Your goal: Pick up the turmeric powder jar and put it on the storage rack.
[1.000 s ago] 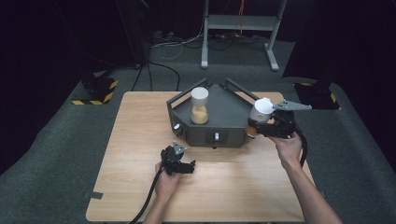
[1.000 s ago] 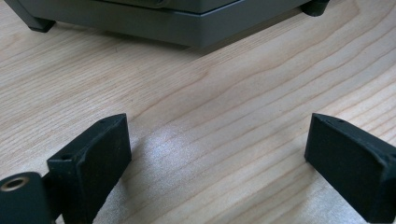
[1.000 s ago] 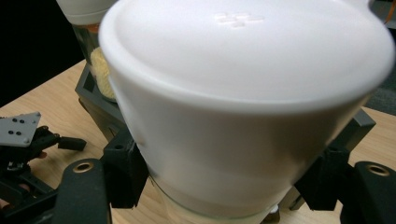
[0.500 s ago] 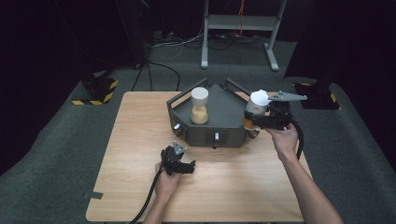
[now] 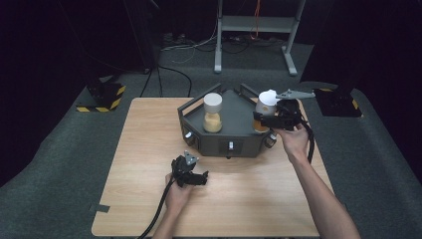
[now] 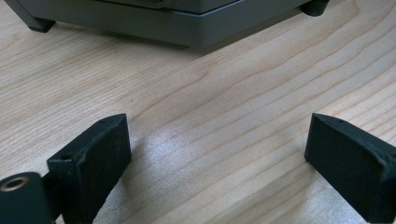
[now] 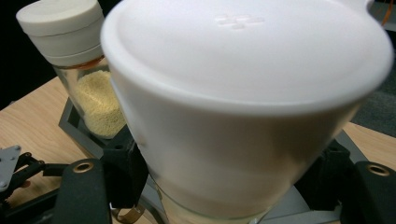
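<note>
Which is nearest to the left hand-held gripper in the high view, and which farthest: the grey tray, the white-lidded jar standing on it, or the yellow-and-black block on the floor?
1. Grey tray, just ahead of the left hand-held gripper.
2. White-lidded jar, standing on the tray's left part.
3. Yellow-and-black block, on the floor, far left.

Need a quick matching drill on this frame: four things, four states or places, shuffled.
Things:
1 left claw
2 right claw
3 jar with flat lid
4 grey tray

States:
A holds yellow grains
B open, over bare wood
C stands on the table
D shut on the white-capped jar

Pairs: 1-B, 2-D, 3-A, 4-C
</note>
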{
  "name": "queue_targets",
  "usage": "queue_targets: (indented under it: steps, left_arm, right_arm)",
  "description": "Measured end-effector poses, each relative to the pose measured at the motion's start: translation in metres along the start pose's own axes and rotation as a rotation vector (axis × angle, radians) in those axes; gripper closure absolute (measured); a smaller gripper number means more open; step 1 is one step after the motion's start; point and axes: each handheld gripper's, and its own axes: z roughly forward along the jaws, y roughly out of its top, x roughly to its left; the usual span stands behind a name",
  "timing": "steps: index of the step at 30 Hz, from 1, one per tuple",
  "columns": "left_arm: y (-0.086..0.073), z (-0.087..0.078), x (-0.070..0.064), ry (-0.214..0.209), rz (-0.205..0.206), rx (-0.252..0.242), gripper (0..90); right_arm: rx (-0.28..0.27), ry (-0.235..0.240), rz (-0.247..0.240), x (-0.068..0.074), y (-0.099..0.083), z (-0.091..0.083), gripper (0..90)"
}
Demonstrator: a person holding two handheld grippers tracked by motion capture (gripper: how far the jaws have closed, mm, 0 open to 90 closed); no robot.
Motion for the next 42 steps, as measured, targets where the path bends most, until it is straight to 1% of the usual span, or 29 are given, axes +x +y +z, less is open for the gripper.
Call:
queue_targets:
  steps: [2, 7, 8, 11, 27, 30, 33, 42]
  left_arm:
    - [0.000, 0.000, 0.000, 0.000, 0.000, 0.000, 6.9]
    - [0.000, 0.000, 0.000, 0.001, -0.001, -0.001, 6.9]
    - [0.000, 0.000, 0.000, 0.000, -0.001, 0.000, 6.9]
    - [0.000, 0.000, 0.000, 0.000, 0.000, 0.000, 6.9]
    - [0.000, 0.000, 0.000, 0.000, 0.001, 0.000, 6.9]
    - [0.000, 0.000, 0.000, 0.000, 0.001, 0.000, 6.9]
    - [0.000, 0.000, 0.000, 0.000, 0.000, 0.000, 6.9]
    - [0.000, 0.000, 0.000, 0.000, 0.000, 0.000, 6.9]
  right_arm:
    - [0.001, -0.003, -0.001, 0.001, 0.001, 0.002, 30.6]
    - [-0.002, -0.012, 0.020, 0.003, 0.004, 0.009, 30.6]
    - [0.013, -0.021, 0.019, 0.005, 0.007, 0.014, 30.6]
    - [0.025, -0.030, 0.015, 0.007, 0.009, 0.018, 30.7]
    - [0.054, -0.052, 0.000, 0.017, 0.021, 0.046, 30.6]
    - [0.055, -0.055, -0.007, 0.018, 0.021, 0.051, 30.6]
    - [0.062, -0.056, 0.002, 0.019, 0.021, 0.058, 30.6]
    - [0.061, -0.069, 0.015, 0.021, 0.019, 0.066, 30.6]
